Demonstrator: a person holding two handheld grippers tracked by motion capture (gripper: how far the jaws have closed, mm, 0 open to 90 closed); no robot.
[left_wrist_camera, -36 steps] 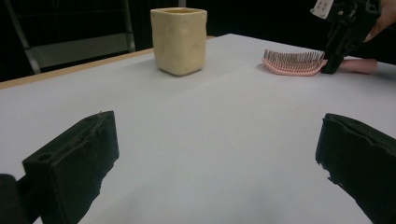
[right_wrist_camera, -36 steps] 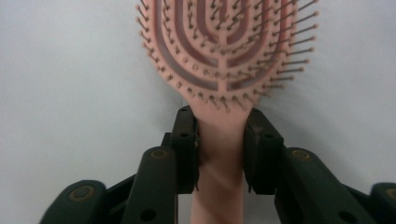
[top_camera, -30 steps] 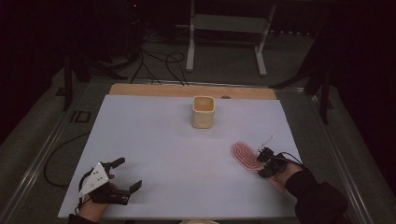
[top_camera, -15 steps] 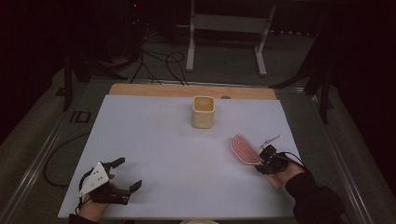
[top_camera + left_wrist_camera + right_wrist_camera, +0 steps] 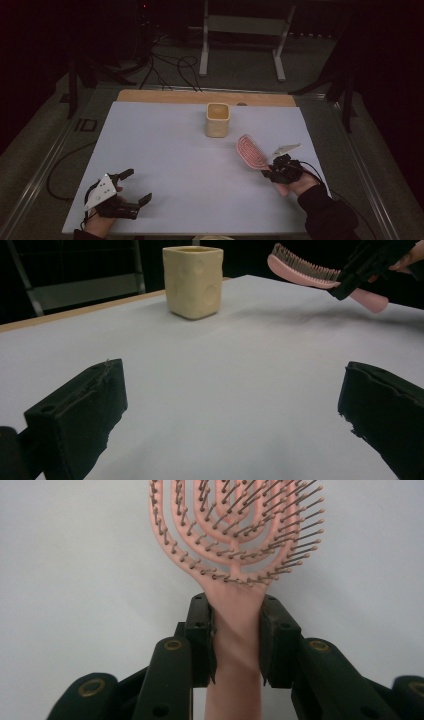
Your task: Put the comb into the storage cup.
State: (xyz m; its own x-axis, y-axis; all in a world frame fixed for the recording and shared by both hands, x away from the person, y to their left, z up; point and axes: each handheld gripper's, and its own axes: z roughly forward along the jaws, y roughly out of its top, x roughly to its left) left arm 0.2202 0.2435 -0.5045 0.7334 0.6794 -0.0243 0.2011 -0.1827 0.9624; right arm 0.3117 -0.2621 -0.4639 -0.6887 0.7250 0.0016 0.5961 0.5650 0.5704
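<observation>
The right tool [image 5: 270, 172] gripped the neck of a pink hairbrush [image 5: 251, 151], jaws pressed against both sides of the handle, at the right of the high view. The brush was raised off the white bench [image 5: 190, 150], bristles up. The left tool [image 5: 131, 187] rested at lower left, jaws wide. A cream cup [image 5: 217, 120] stood at upper centre.

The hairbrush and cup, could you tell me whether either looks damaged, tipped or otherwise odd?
Nothing stands out. The cup stands upright on the table, and the pink hairbrush looks intact, its handle clamped squarely in the right hand-held gripper, clear of the table.
</observation>
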